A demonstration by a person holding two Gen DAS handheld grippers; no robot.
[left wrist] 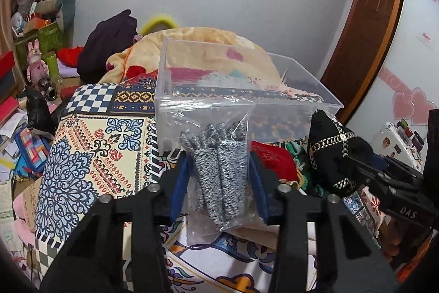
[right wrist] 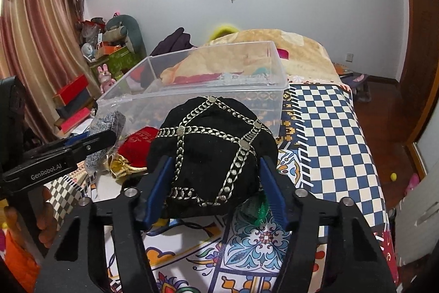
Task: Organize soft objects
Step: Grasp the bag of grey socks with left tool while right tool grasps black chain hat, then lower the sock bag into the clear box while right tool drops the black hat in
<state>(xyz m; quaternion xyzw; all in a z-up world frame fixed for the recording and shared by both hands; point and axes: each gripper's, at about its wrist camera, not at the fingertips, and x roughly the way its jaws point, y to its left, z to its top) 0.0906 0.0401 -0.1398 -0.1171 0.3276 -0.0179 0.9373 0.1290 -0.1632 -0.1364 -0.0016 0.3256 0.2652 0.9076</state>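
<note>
My left gripper (left wrist: 219,169) is shut on a clear plastic bag of grey knit gloves (left wrist: 219,164), held above the patterned bedspread in front of the clear plastic bin (left wrist: 301,103). My right gripper (right wrist: 214,177) is shut on a black hat with silver chain trim (right wrist: 211,153), held just before the same bin (right wrist: 247,92). The hat also shows at the right of the left wrist view (left wrist: 334,153), and the bagged gloves at the left of the right wrist view (right wrist: 107,122). A red pouch (right wrist: 140,142) and a gold item (right wrist: 123,166) lie on the bed between them.
The bin stands on a patterned bedspread (right wrist: 337,133) with a beige blanket (right wrist: 274,43) heaped behind it. Cluttered shelves and toys (right wrist: 109,51) stand at the left, a wooden door frame (left wrist: 365,26) at the right. Green cords (left wrist: 299,153) lie near the red pouch (left wrist: 271,158).
</note>
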